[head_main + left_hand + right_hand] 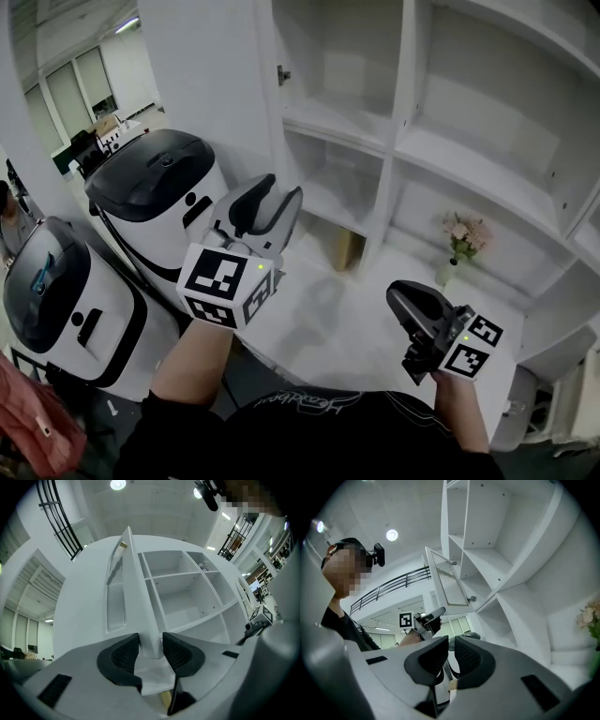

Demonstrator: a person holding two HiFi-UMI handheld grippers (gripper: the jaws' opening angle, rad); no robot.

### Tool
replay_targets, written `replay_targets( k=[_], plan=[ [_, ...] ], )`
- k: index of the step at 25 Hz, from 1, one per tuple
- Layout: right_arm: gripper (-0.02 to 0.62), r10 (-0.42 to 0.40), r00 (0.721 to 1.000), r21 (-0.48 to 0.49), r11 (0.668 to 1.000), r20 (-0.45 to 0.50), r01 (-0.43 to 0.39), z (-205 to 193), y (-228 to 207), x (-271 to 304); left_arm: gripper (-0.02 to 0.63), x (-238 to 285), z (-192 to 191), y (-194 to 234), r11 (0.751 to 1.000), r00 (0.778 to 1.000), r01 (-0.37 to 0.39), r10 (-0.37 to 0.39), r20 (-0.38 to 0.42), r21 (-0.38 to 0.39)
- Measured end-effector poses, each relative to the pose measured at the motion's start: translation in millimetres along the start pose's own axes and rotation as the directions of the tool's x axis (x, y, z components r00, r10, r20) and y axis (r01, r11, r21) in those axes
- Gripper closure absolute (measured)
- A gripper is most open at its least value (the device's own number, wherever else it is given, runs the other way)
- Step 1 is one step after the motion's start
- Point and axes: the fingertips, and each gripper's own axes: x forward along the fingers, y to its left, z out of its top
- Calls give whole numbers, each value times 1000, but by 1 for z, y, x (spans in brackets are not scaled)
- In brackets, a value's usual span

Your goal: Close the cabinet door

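Note:
The white cabinet door (206,84) stands open at the left of the open shelves (412,141). My left gripper (281,187) is at the door's lower free edge. In the left gripper view the door (93,611) shows edge-on, and that edge runs between the two dark pads (123,656) of the left gripper (151,641), whose jaws stand wide and open. My right gripper (398,292) hangs lower right in front of the shelves, touching nothing. Its jaws (451,643) are almost together with nothing between them. The right gripper view shows the door (447,581) swung out, with the left gripper (426,618) below it.
Two white machines with black lids (159,187) (66,300) stand to the left of the door. A small vase of pink flowers (459,244) sits on a lower shelf at the right, and a brown box (345,248) in the compartment beside it. A hinge (283,73) shows on the cabinet's side.

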Motion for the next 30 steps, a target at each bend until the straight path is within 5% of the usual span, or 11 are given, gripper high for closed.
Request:
replay_targets(
  k=[21, 30],
  plan=[
    [530, -119, 988, -40, 992, 101, 124, 29, -26, -59, 425, 99, -10, -64, 995, 999, -15, 12, 31, 99],
    [530, -162, 980, -37, 985, 118, 167, 30, -32, -74, 430, 137, -14, -73, 997, 999, 39, -39, 4, 69]
  ],
)
